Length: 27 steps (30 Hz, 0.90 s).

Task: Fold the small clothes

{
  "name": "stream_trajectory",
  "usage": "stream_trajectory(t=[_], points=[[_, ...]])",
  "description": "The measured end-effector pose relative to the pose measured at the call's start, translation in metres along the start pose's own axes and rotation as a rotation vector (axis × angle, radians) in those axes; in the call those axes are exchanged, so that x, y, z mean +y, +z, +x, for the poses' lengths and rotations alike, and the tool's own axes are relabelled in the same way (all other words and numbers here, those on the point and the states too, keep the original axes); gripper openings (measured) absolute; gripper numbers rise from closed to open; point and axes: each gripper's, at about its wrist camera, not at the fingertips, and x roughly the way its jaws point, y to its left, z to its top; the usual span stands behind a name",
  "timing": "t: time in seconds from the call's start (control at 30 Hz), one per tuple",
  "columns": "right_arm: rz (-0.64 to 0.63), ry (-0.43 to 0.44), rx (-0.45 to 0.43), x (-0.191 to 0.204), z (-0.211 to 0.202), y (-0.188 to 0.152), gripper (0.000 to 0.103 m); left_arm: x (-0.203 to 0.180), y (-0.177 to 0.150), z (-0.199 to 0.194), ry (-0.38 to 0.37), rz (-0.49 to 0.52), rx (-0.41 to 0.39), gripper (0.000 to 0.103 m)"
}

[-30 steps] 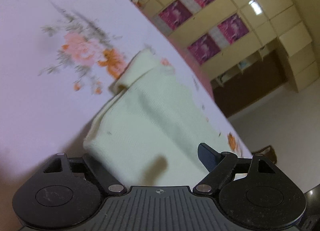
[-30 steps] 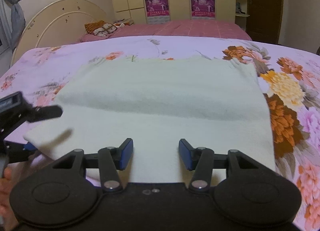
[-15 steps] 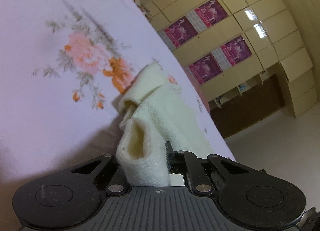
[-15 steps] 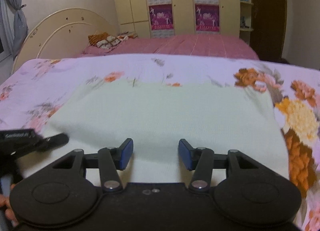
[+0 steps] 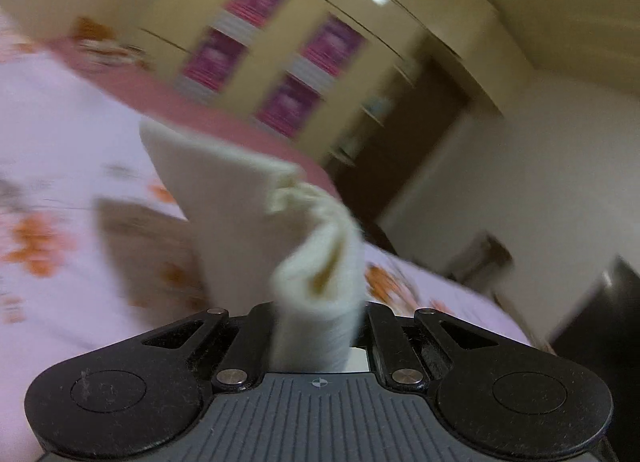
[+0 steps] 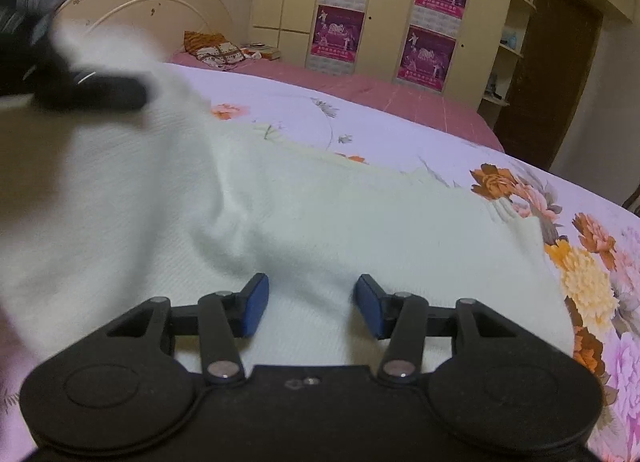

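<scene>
A cream knitted garment (image 6: 360, 221) lies spread on the flowered bedsheet (image 6: 400, 125). My left gripper (image 5: 318, 326) is shut on a bunched corner of the garment (image 5: 320, 262), which rises off the bed in a blurred fold. In the right wrist view that same left gripper (image 6: 100, 91) shows as a dark blur at the upper left, with the cloth's left side lifted under it. My right gripper (image 6: 310, 304) hovers over the near edge of the garment, its blue pads (image 6: 256, 304) apart and nothing between them.
The pale purple sheet (image 5: 60, 165) has orange flowers, denser at the right (image 6: 588, 282). Behind are a pink bed cover (image 6: 380, 85), a cream headboard (image 6: 144, 1), cupboards with purple posters (image 6: 432, 21) and a dark door (image 6: 552, 73).
My left gripper closed on the garment's corner and lifted it off the bed, rolling as it rose. My right gripper stayed open and shifted slightly over the cloth's near edge.
</scene>
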Motion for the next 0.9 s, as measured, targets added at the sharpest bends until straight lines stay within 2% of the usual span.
stream_trajectory(t=[0.13,0.27,0.4,0.43,0.47,0.5,0.53,0.57,0.63,0.73,0.83,0.9], points=[[0.108,0.033,-0.035,-0.020,-0.016,-0.004,0.047,-0.038,-0.012,0.032,-0.095,0.101,0.133,0.008],[0.172,-0.015,-0.029,-0.052,-0.040,-0.025,0.047,-0.063,-0.033,0.056,-0.155,0.136,0.249,0.008],[0.240,-0.042,0.003,-0.079,-0.061,-0.047,0.047,-0.074,-0.049,0.068,-0.108,0.151,0.302,0.009],[0.247,-0.042,0.008,-0.083,-0.066,-0.051,0.047,-0.074,-0.047,0.069,-0.094,0.145,0.304,0.015],[0.256,-0.035,0.012,-0.087,-0.071,-0.054,0.047,-0.073,-0.045,0.069,-0.096,0.137,0.307,0.040],[0.271,-0.023,0.016,-0.091,-0.076,-0.057,0.048,-0.074,-0.043,0.066,-0.106,0.125,0.313,0.058],[0.290,-0.011,0.021,-0.095,-0.080,-0.059,0.048,-0.080,-0.045,0.061,-0.110,0.121,0.311,0.083],[0.314,0.005,0.024,-0.099,-0.083,-0.060,0.048,-0.086,-0.045,0.052,-0.110,0.139,0.296,0.087],[0.371,0.040,0.026,-0.108,-0.090,-0.062,0.049,-0.096,-0.043,0.041,-0.151,0.184,0.294,0.087],[0.434,0.067,0.026,-0.116,-0.102,-0.064,0.051,-0.091,-0.034,0.022,-0.160,0.138,0.263,0.087],[0.432,0.061,0.021,-0.124,-0.112,-0.062,0.056,-0.063,-0.016,0.006,-0.095,0.059,0.201,0.087],[0.440,0.056,0.011,-0.130,-0.119,-0.062,0.060,-0.045,-0.006,0.007,-0.011,0.063,0.175,0.087]])
